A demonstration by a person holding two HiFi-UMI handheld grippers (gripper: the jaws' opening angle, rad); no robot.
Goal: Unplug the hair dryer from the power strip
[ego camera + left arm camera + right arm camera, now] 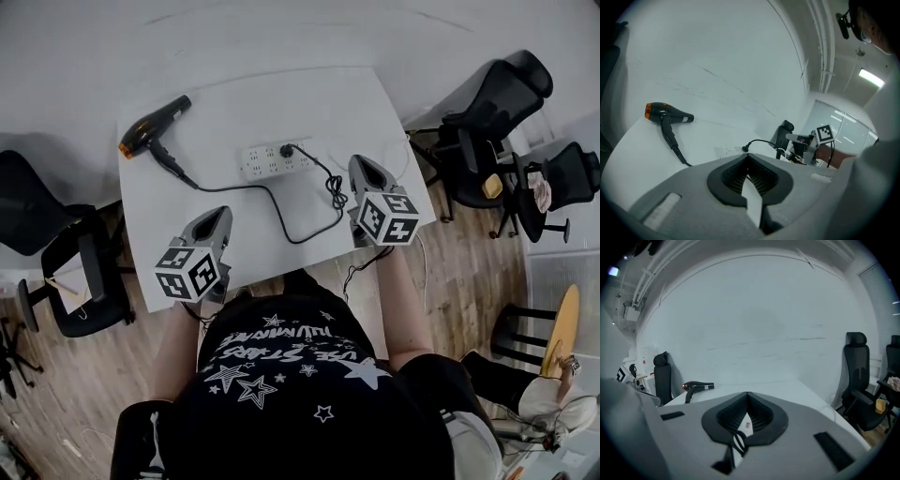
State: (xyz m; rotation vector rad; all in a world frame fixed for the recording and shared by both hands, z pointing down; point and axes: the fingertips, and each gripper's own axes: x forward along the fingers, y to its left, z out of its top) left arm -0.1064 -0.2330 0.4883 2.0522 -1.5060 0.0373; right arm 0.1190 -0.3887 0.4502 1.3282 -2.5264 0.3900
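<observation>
From the head view, you held both grippers low over the near half of the white table (244,98), forearms reaching out from your body. Your left gripper (218,217) sat near the front edge. Your right gripper (360,165) was further in, just beside the coiled part of the black cord (281,211). The hair dryer (150,131) lay at the far left corner, well apart from both tools. Its plug (287,150) sat in the white power strip (277,159), which lay between the two tools and beyond them. Only this view showed the whole cord run from dryer to strip.

In the left gripper view, your left gripper (747,155) pointed slightly downward with its jaws pressed together on nothing. Beyond its tips lay the power strip (725,151) and the plug (745,148), near but not touched. The hair dryer (665,115) lay far off to the left, and your right gripper (804,140) showed to the right.

In the right gripper view, your right gripper (746,393) also had its jaws pressed together and empty. The hair dryer (696,387) lay beyond them to the left. Black office chairs (855,380) stood at the right. The strip could not be made out here.
</observation>
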